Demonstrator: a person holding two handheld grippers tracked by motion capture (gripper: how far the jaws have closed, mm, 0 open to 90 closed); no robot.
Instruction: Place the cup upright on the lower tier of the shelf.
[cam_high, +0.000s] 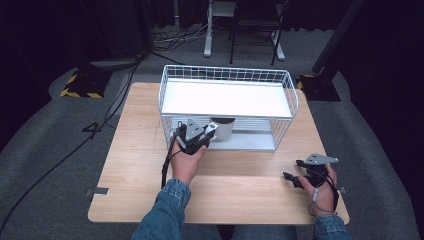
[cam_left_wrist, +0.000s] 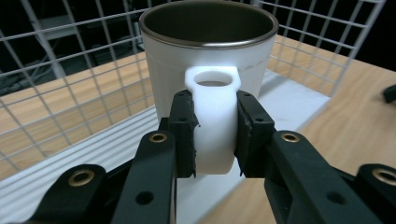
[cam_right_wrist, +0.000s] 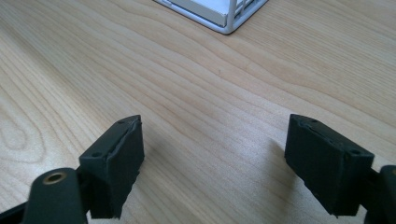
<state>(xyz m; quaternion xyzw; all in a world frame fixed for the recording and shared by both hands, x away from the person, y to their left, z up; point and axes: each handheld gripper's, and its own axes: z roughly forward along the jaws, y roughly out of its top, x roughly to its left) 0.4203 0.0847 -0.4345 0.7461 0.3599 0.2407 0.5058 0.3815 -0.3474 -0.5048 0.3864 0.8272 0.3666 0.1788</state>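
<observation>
A white mug (cam_high: 223, 128) with a dark inside stands upright on the lower shelf of a white wire rack (cam_high: 227, 98). Its handle (cam_left_wrist: 213, 126) faces the person. My left gripper (cam_high: 199, 135) is shut on that handle, with a black pad pressed on either side. In the left gripper view the mug (cam_left_wrist: 205, 60) rises just beyond the jaws. My right gripper (cam_high: 294, 171) rests low over the wooden table (cam_high: 140, 165) at the front right, open, with bare wood between its pads (cam_right_wrist: 116, 163).
The rack has a flat white upper shelf (cam_high: 225, 97) and wire walls, and it stands at the back middle of the table. One white corner of the rack (cam_right_wrist: 224, 18) lies ahead of the right gripper. Beyond the table are grey floor, cables and stands.
</observation>
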